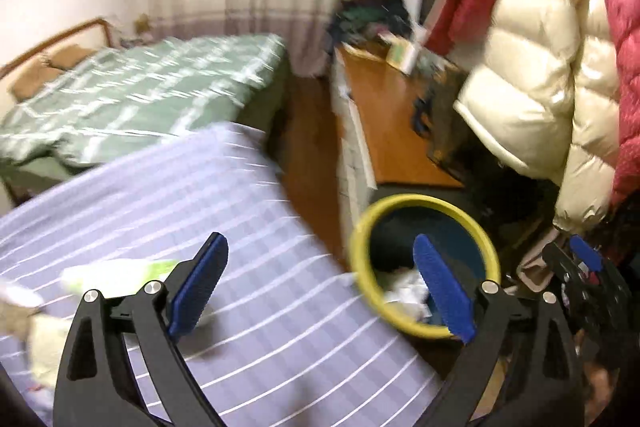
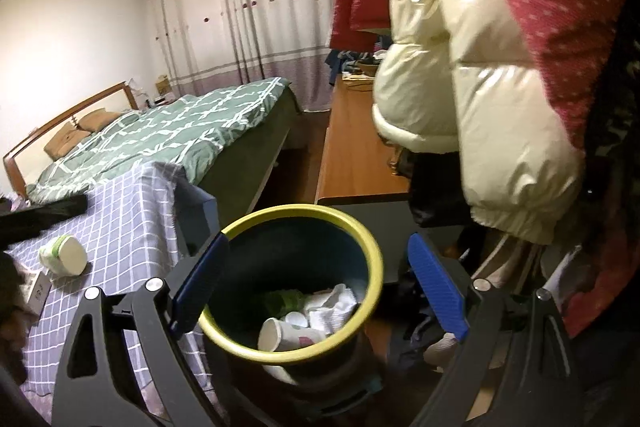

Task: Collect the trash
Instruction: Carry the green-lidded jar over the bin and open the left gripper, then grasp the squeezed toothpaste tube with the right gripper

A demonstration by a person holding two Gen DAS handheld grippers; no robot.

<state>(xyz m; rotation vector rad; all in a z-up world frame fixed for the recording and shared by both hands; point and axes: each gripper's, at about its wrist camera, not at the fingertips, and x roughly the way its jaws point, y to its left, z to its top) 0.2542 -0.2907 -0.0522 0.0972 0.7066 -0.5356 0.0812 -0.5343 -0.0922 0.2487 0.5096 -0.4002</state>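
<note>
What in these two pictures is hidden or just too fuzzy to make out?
- Left wrist view: motion blur smears the green-and-white item on the tablecloth; its label is unreadable.
- Left wrist view: the blue finger covers part of the bin.
- Right wrist view: the bin wall hides the lower trash, under the paper cup.
- Right wrist view: the puffy coat hides the desk's right side.

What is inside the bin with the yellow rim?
Inside the bin: a white paper cup lying on its side, crumpled white tissue and something green. The bin's bottom is covered by them.
</note>
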